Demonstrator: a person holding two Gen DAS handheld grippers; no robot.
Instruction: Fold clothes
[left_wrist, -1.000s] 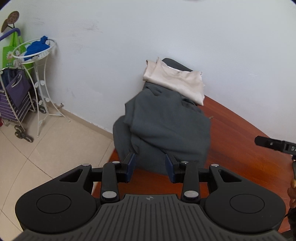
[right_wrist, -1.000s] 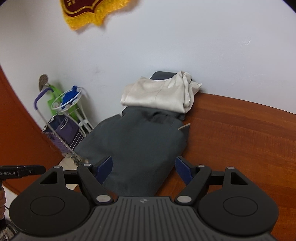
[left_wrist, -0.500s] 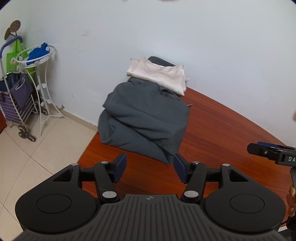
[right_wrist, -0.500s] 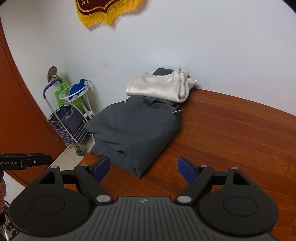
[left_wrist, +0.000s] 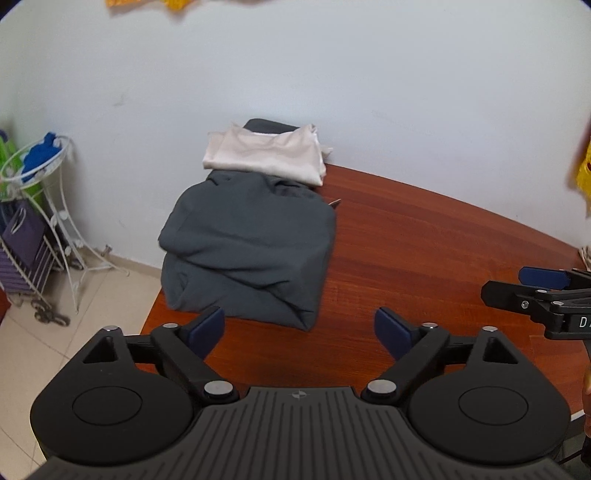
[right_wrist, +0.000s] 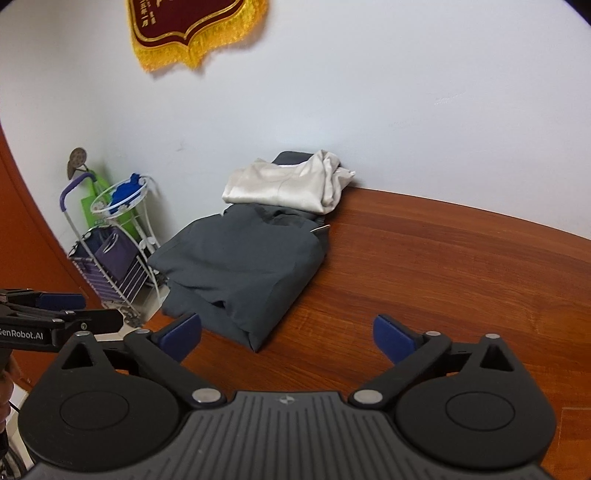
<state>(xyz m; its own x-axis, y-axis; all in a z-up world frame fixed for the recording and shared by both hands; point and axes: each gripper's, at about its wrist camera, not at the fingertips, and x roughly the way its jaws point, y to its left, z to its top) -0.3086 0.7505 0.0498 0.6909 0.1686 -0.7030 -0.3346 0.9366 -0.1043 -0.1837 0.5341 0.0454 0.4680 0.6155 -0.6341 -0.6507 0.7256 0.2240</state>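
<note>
Both grippers, left gripper (left_wrist: 299, 328) & right gripper (right_wrist: 287, 333), just opened wide w/ nothing between; folded grey garment (left_wrist: 247, 243) lies at table (left_wrist: 424, 236) edge, prob soft, floppy, light — pinch corners/hem.

Dark grey folded cloth garment (left_wrist: 247, 243), cream folded cloth garment (left_wrist: 266, 155) behind it, reddish-brown wooden table (left_wrist: 424, 236), maroon wall pennant with gold fringe (right_wrist: 195, 29).
</note>
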